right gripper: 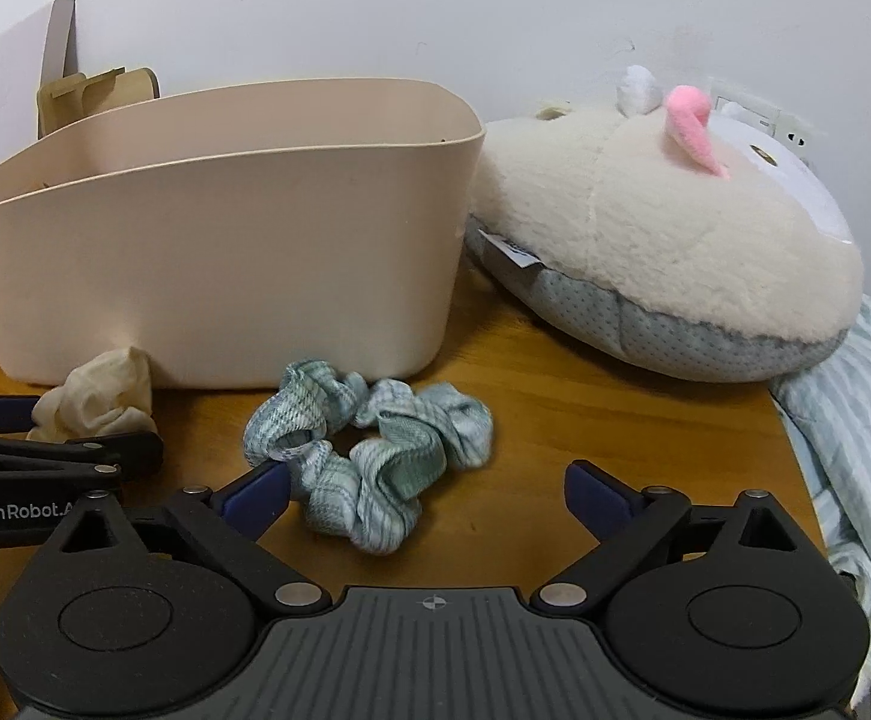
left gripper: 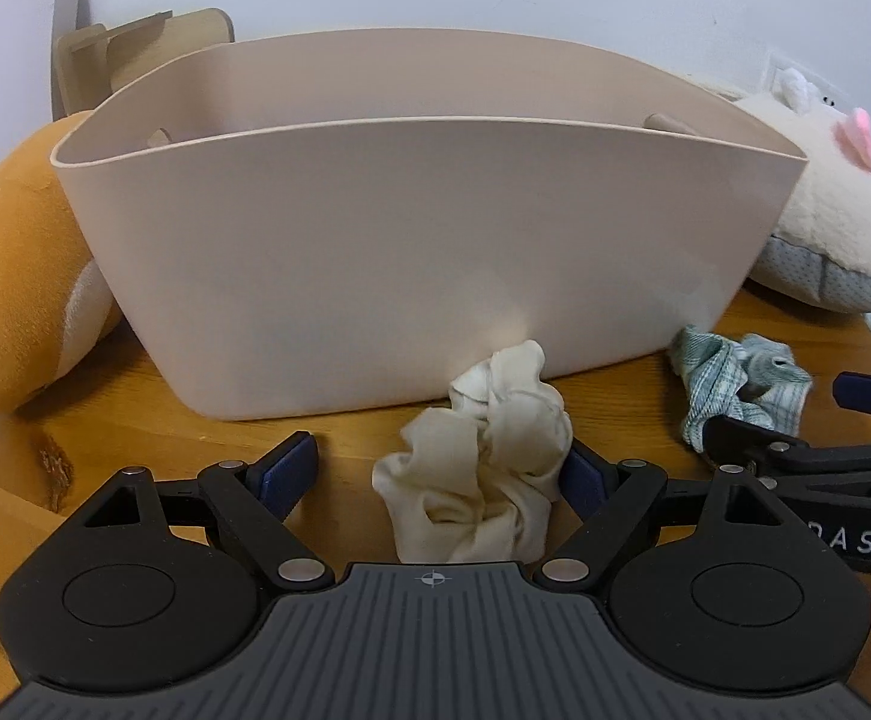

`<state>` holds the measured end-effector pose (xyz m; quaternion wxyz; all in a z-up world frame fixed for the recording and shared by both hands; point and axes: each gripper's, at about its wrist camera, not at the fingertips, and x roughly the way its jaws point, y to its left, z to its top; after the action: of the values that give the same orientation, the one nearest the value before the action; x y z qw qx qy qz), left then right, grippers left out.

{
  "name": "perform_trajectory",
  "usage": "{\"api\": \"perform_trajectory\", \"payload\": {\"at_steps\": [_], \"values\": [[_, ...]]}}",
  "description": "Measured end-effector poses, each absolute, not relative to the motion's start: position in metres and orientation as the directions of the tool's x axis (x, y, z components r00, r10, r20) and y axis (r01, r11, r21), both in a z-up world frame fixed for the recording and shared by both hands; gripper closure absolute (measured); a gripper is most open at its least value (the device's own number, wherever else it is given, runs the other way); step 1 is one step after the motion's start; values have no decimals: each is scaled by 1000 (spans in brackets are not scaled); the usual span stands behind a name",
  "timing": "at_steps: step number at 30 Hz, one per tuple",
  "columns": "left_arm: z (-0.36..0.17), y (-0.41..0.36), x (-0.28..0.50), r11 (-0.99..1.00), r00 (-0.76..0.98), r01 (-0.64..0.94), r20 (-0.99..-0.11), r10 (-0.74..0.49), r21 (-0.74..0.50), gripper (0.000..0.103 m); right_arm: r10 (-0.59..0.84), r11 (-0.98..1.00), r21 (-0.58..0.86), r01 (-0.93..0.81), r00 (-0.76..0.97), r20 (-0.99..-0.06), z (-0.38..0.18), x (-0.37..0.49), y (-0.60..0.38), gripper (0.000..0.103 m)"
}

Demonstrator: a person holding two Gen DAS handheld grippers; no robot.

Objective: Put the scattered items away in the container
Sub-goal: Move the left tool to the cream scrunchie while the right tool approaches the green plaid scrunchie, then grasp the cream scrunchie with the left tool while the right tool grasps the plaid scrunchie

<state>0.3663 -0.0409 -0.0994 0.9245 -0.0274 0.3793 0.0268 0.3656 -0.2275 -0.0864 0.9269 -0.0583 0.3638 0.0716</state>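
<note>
A beige plastic container [left gripper: 375, 252] stands on the wooden table; it also shows in the right wrist view [right gripper: 213, 264]. A cream scrunchie [left gripper: 483, 462] lies in front of it, between the open fingers of my left gripper [left gripper: 435, 474], nearer the right finger. It also shows in the right wrist view [right gripper: 99, 402]. A blue-green checked scrunchie [right gripper: 369, 450] lies between the open fingers of my right gripper [right gripper: 429, 498], its left side touching the left finger. It also shows in the left wrist view [left gripper: 735, 384].
An orange plush toy [left gripper: 15, 276] lies left of the container. A white plush toy [right gripper: 663, 240] lies to its right. A striped light blue cloth [right gripper: 855, 450] hangs at the table's right edge. A wooden stand [left gripper: 135, 48] is behind the container.
</note>
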Motion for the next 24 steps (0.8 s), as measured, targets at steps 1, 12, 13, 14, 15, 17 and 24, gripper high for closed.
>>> {"api": "perform_trajectory", "payload": {"at_steps": [1,12,13,14,15,17,24], "values": [[-99,-43,366,998,712,-67,-701,33,-20,18,90,983,-55,-173,727,-681,-88,368,-227,8],[-97,-51,367,999,728,-35,-685,31,9,54,138,980,-8,-199,710,-691,-94,379,-222,47],[-97,-52,367,1000,728,-25,-685,26,12,60,144,979,-6,-204,708,-692,-94,378,-221,54],[-96,-53,366,1000,729,-15,-685,20,13,64,147,978,-4,-208,706,-693,-93,377,-220,62],[-95,-54,365,1000,728,-5,-685,14,15,71,150,977,-4,-213,703,-695,-93,377,-219,66],[-95,-57,363,1000,726,8,-687,11,24,80,155,974,-9,-225,698,-699,-92,375,-216,79],[-92,-61,355,999,729,18,-684,10,34,89,157,974,-7,-226,700,-697,-89,369,-214,90]]}}
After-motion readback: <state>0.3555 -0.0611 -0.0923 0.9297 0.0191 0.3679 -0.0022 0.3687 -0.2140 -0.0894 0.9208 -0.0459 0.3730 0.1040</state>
